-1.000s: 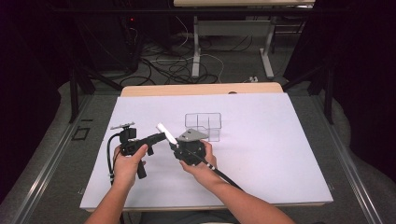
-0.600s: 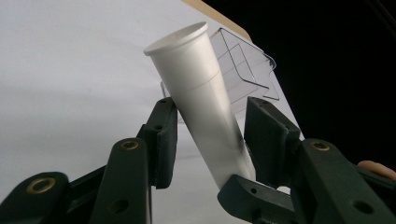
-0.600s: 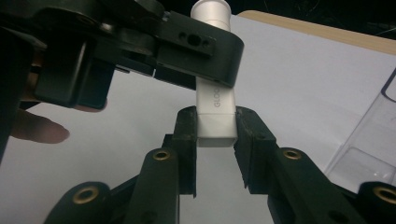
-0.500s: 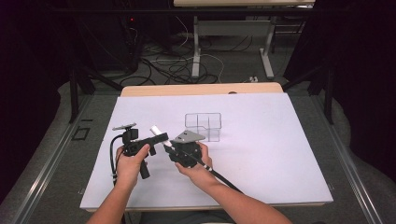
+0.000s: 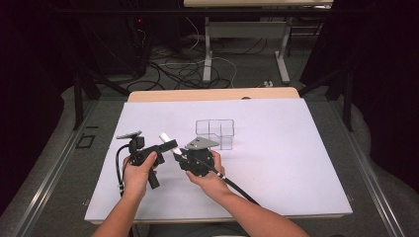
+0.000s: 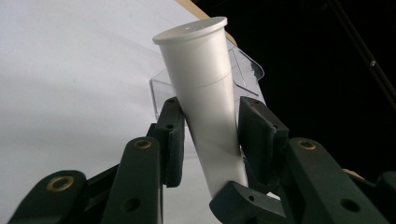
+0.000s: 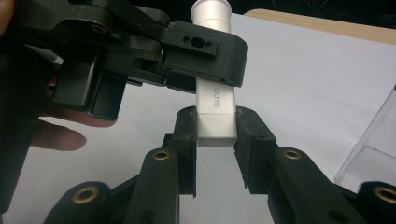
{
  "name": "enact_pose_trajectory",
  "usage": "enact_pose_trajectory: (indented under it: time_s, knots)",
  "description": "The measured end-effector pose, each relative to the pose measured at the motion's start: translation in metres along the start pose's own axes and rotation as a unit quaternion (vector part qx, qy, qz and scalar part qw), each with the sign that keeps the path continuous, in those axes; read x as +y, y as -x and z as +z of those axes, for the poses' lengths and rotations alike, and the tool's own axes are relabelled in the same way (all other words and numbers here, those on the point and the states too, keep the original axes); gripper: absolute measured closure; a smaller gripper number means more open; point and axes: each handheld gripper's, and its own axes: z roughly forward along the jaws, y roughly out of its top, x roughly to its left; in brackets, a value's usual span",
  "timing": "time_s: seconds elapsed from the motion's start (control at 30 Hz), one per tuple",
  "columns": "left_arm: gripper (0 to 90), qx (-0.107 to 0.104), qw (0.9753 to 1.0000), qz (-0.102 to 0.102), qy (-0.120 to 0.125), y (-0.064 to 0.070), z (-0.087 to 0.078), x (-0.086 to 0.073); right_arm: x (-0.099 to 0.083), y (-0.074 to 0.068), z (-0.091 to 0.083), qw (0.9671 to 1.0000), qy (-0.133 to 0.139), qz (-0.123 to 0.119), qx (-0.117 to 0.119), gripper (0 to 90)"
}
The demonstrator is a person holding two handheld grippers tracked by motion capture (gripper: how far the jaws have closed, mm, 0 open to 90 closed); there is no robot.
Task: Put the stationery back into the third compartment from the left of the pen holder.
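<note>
Both claws now grip one white glue stick between them, held above the bench. One second ago the stick stood higher and nearer the clear organiser; it has since come down and toward the person as the two claws closed in on each other. The left claw is clamped across the round body of the stick, its pads pressed on either side just below the capped end (the cap rises clear of the claw in the left gripper view). The right claw is clamped on the square end marked "GLOO", just beyond the left claw's jaws in the right gripper view. With each end held separately, the likely step in hand is pulling or twisting the cap from the body. The clear organiser stands just beyond the right claw, apart from it. The bench is covered in white sheet, with a wooden edge at its far side; beyond it lie a dark floor, loose cables and the legs of another table.
</note>
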Motion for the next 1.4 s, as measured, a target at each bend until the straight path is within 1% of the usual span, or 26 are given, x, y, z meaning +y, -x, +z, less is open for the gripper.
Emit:
enact_pose_trajectory:
  time_s: [0.07, 0.1, 0.13, 0.17, 0.2, 0.33, 0.4, 0.43, 0.57, 0.67, 0.73, 0.77, 0.8, 0.83, 0.87, 0.93, 0.97, 1.0, 1.03, 1.07, 1.13, 1.2, 1.27, 1.3, 1.33, 1.4]
  knots:
    - [64.4, -0.005, 0.9999, -0.01, 0.0, -0.001, -0.001, 0.0, 0.0, 0.001, 0.0, 1.0, -0.006, 0.0, 0.005, 70.9]
    - [64.9, -0.006, 0.9998, -0.016, 0.0, -0.001, -0.001, 0.001, -0.001, 0.001, 0.0, 0.9999, 0.0, 0.006, 0.008, 70.8]
    - [65.4, -0.011, 0.9997, -0.023, 0.002, -0.001, -0.001, 0.001, 0.0, 0.002, 0.0, 0.9999, -0.005, 0.009, 0.013, 70.9]
    - [65.9, -0.016, 0.9995, -0.027, -0.006, -0.002, -0.002, 0.001, -0.001, 0.003, 0.0, 0.9998, 0.003, 0.013, 0.016, 70.9]
    - [66.4, -0.018, 0.9992, -0.036, -0.005, -0.002, -0.002, 0.001, -0.001, 0.004, 0.0, 0.9997, 0.005, 0.014, 0.019, 70.8]
    - [67.6, -0.029, 0.9983, -0.051, -0.008, -0.004, -0.002, 0.002, -0.001, 0.004, 0.0, 0.9997, 0.004, 0.013, 0.02, 70.8]
    - [68.4, -0.031, 0.9982, -0.052, -0.007, -0.004, -0.002, 0.002, -0.001, 0.003, 0.0, 0.9997, 0.004, 0.011, 0.02, 70.8]
    - [68.6, -0.032, 0.9981, -0.052, -0.007, -0.003, -0.002, 0.002, -0.001, 0.003, -0.001, 0.9998, -0.004, 0.009, 0.019, 70.8]
    - [68.9, -0.034, 0.9977, -0.057, -0.01, -0.003, -0.003, 0.002, -0.001, 0.003, -0.001, 0.9998, 0.004, 0.006, 0.018, 70.7]
    - [69.0, -0.034, 0.9977, -0.057, -0.013, -0.003, -0.003, 0.002, -0.001, 0.003, -0.001, 0.9998, 0.001, 0.004, 0.019, 70.5]
    - [69.1, -0.032, 0.9978, -0.056, -0.013, -0.002, -0.002, 0.002, 0.0, 0.004, -0.002, 0.9998, -0.008, 0.002, 0.02, 70.0]
    - [69.1, -0.028, 0.9981, -0.053, -0.013, -0.002, -0.002, 0.002, 0.0, 0.004, -0.002, 0.9998, -0.002, -0.001, 0.022, 67.9]
    - [69.2, -0.027, 0.9981, -0.055, -0.003, -0.003, -0.001, 0.001, 0.0, 0.004, -0.002, 0.9998, -0.003, -0.005, 0.021, 65.1]
    - [69.2, -0.028, 0.9983, -0.051, -0.013, -0.004, -0.002, 0.002, 0.0, 0.005, -0.003, 0.9997, -0.006, -0.008, 0.021, 63.0]
    - [69.2, -0.026, 0.9982, -0.053, -0.012, -0.004, -0.002, 0.002, 0.0, 0.005, -0.004, 0.9997, -0.006, -0.006, 0.022, 61.6]
    - [69.2, -0.025, 0.9983, -0.051, -0.014, -0.004, -0.002, 0.002, 0.001, 0.008, -0.007, 0.9997, -0.017, -0.009, 0.017, 58.4]
    - [69.2, -0.024, 0.9984, -0.05, -0.009, -0.004, -0.001, 0.001, 0.002, 0.009, -0.009, 0.9995, -0.023, -0.011, 0.017, 56.5]
    - [69.2, -0.022, 0.9986, -0.046, -0.012, -0.004, -0.002, 0.001, 0.002, 0.011, -0.009, 0.9995, -0.023, -0.011, 0.018, 54.6]
    - [69.2, -0.021, 0.9988, -0.043, -0.011, -0.004, -0.002, 0.001, 0.002, 0.013, -0.012, 0.9992, -0.034, -0.012, 0.018, 53.1]
    - [69.2, -0.02, 0.9988, -0.042, -0.013, -0.004, -0.002, 0.002, 0.002, 0.014, -0.013, 0.9993, -0.03, -0.013, 0.016, 51.1]
    - [69.2, -0.019, 0.9988, -0.044, -0.01, -0.004, -0.002, 0.002, 0.001, 0.016, -0.016, 0.999, -0.039, -0.015, 0.014, 47.7]
    - [69.2, -0.014, 0.9991, -0.039, -0.005, -0.005, -0.002, 0.001, 0.0, 0.02, -0.021, 0.9983, -0.052, -0.02, 0.013, 43.5]
    - [69.2, -0.013, 0.9992, -0.036, -0.008, -0.005, -0.002, 0.002, -0.002, 0.023, -0.026, 0.998, -0.057, -0.027, 0.008, 39.3]
    - [69.2, -0.011, 0.9993, -0.034, -0.008, -0.005, -0.002, 0.002, -0.002, 0.025, -0.03, 0.9974, -0.065, -0.03, 0.006, 37.0]
    - [69.2, -0.009, 0.9995, -0.027, -0.012, -0.005, -0.002, 0.002, -0.004, 0.027, -0.032, 0.9974, -0.064, -0.034, 0.003, 34.6]
    - [69.2, -0.003, 0.9997, -0.023, -0.004, -0.003, -0.001, 0.001, -0.005, 0.034, -0.041, 0.9967, -0.073, -0.036, -0.003, 29.1]
